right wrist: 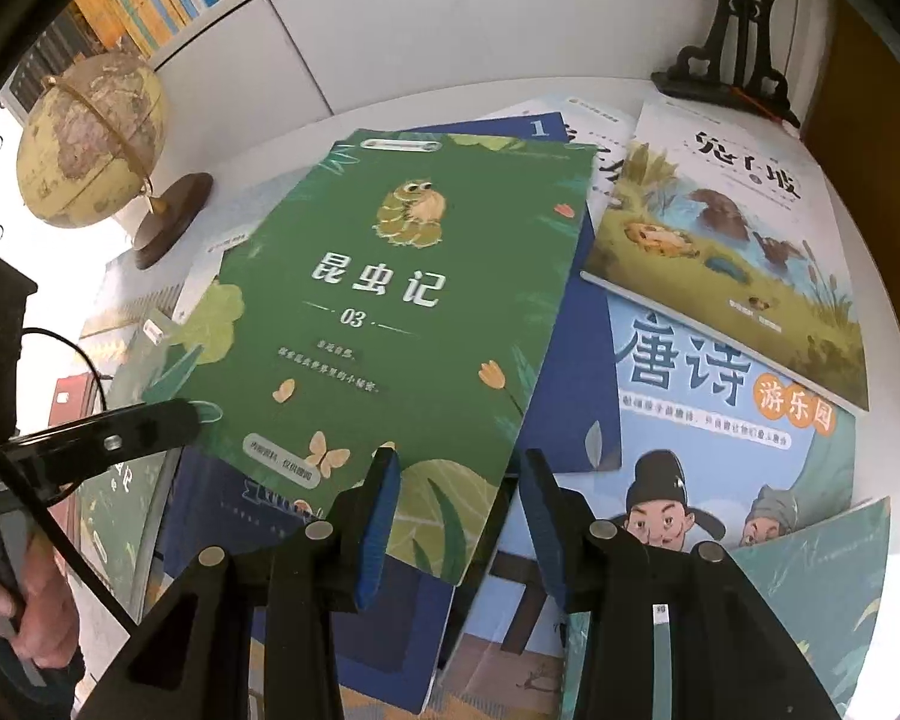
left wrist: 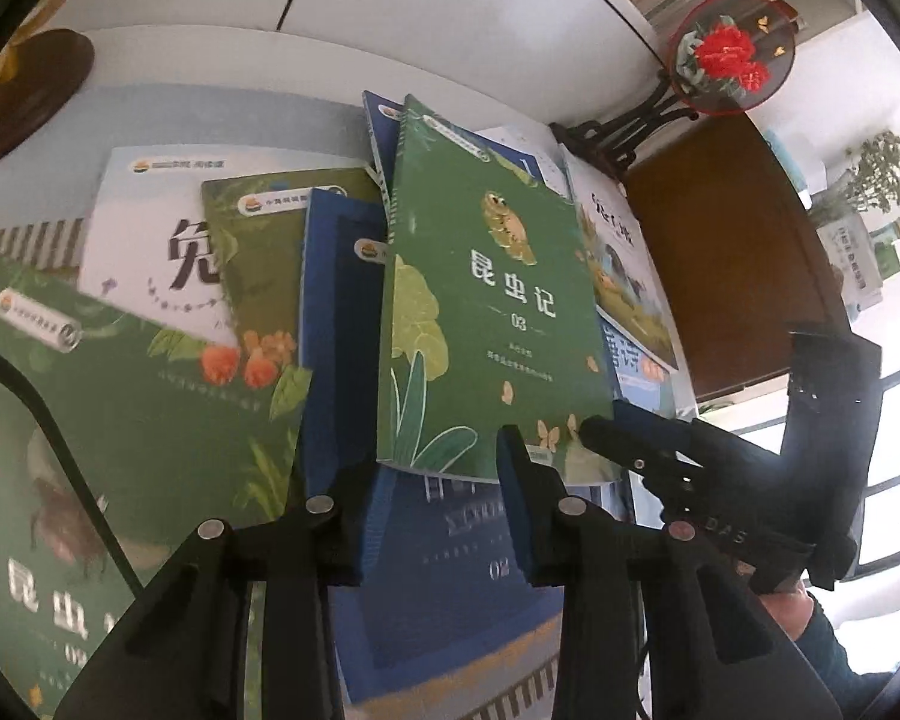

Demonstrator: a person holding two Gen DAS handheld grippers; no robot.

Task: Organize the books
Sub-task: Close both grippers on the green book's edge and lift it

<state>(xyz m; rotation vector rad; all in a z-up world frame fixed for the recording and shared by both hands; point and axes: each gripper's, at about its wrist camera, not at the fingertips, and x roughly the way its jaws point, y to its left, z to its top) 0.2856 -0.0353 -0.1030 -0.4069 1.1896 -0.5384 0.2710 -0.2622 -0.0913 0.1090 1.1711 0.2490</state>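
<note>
I have the green book [right wrist: 390,324] lifted off the scattered pile, tilted above the blue book [left wrist: 450,588]. My right gripper [right wrist: 459,516] has its jaws narrow, clamped on the book's near edge. Whether my left gripper [left wrist: 432,504] pinches that same edge or merely straddles it, I cannot tell. The step is gathering; next I judge it needs squaring onto one stack, beside the poetry book [right wrist: 720,420].

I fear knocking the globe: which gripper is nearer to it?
Left. The left gripper is at the green book's edge on the side of the globe; the right gripper is at its opposite corner, farther away.
</note>
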